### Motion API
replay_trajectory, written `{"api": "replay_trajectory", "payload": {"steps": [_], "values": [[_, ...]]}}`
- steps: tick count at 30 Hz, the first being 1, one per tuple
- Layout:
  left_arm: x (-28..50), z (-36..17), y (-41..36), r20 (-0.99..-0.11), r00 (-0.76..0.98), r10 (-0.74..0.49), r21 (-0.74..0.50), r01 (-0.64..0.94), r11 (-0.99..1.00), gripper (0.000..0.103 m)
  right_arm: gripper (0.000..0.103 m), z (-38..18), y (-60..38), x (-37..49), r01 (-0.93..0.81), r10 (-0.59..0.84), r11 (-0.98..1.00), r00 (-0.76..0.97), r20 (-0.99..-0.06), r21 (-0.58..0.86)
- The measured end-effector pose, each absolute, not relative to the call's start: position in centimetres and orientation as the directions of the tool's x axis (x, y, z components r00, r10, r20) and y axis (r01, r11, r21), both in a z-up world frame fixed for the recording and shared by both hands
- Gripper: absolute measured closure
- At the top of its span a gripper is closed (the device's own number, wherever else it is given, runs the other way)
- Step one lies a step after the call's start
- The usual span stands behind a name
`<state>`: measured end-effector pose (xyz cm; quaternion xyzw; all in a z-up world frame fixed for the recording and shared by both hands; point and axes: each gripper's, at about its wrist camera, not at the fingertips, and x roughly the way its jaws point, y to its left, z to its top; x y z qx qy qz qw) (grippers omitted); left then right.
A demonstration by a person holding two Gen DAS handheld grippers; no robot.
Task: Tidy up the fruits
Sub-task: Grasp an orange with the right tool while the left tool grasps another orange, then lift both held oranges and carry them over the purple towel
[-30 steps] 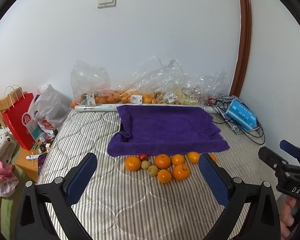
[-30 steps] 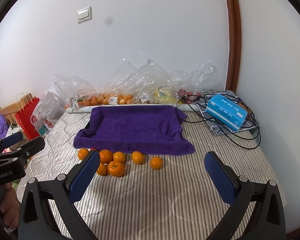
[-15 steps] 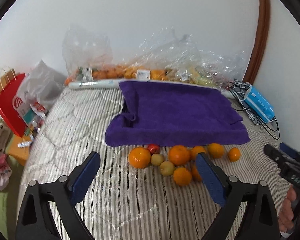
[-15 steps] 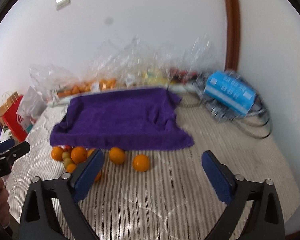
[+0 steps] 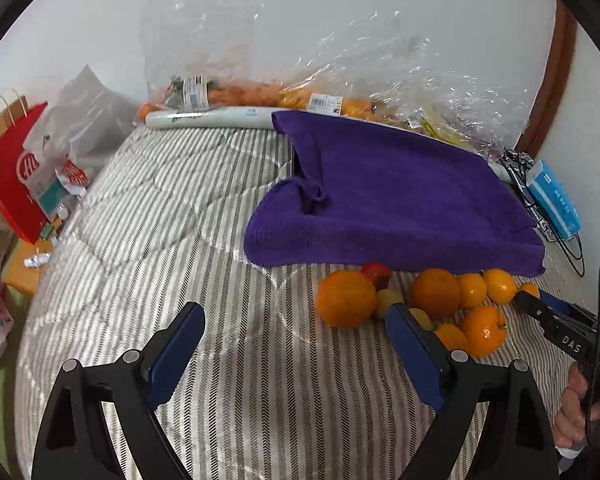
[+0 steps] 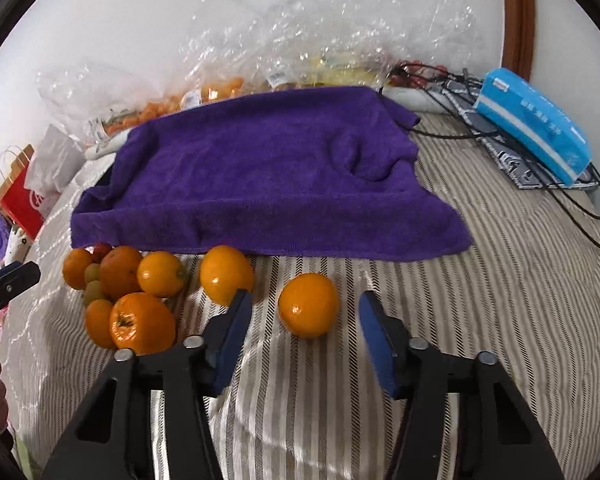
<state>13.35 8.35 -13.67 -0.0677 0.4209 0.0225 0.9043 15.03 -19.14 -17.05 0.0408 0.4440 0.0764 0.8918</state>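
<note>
Several oranges lie on the striped mattress in front of a purple towel (image 5: 396, 196) that drapes over a box. My right gripper (image 6: 306, 312) is open, its blue pads on either side of a lone orange (image 6: 309, 310), not touching it. Left of it sits another orange (image 6: 226, 274) and a cluster of oranges (image 6: 140, 320) with small green fruits and a red one. My left gripper (image 5: 296, 344) is open and empty above the mattress, left of a big orange (image 5: 346, 298) and the cluster (image 5: 460, 304). The towel also shows in the right wrist view (image 6: 260, 176).
Clear plastic bags of fruit (image 5: 300, 92) line the wall behind the towel. A blue tissue pack (image 6: 536, 124) and black cables (image 6: 580, 200) lie at the right. A red paper bag (image 5: 12, 172) and clutter stand off the mattress's left edge.
Both grippers have moved forward and down toward the fruit. The right gripper's jaws have narrowed and now flank the lone orange.
</note>
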Motion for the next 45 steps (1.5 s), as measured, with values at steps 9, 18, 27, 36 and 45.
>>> {"api": "replay_trajectory", "payload": {"steps": [9,18,27,36,45], "values": [[15.0,-15.1,6.7,-0.761,0.645,-0.061,-0.112,-0.037,0.993,0.022,0.070,-17.7,-19.2,15.0,-0.122,0.125,0.991,0.623,-0.772,0.062],[16.2,-16.3,6.7,-0.767,0.629,-0.130,-0.169,-0.001,0.986,0.057,0.070,-17.7,-19.3,15.1,-0.119,0.136,0.990,0.625,-0.769,0.078],[16.5,-16.8,6.8,-0.776,0.623,-0.100,-0.131,-0.005,0.991,0.063,0.070,-17.7,-19.3,15.0,-0.119,0.143,0.989,0.625,-0.767,0.087],[16.2,-17.1,6.8,-0.750,0.652,-0.108,-0.145,-0.004,0.989,0.064,0.071,-17.7,-20.1,15.0,-0.113,0.182,0.983,0.634,-0.752,0.142],[15.4,-16.8,7.7,-0.704,0.691,-0.163,-0.229,-0.004,0.973,0.065,0.071,-16.9,-20.8,14.1,-0.121,0.217,0.975,0.677,-0.704,0.184]]}}
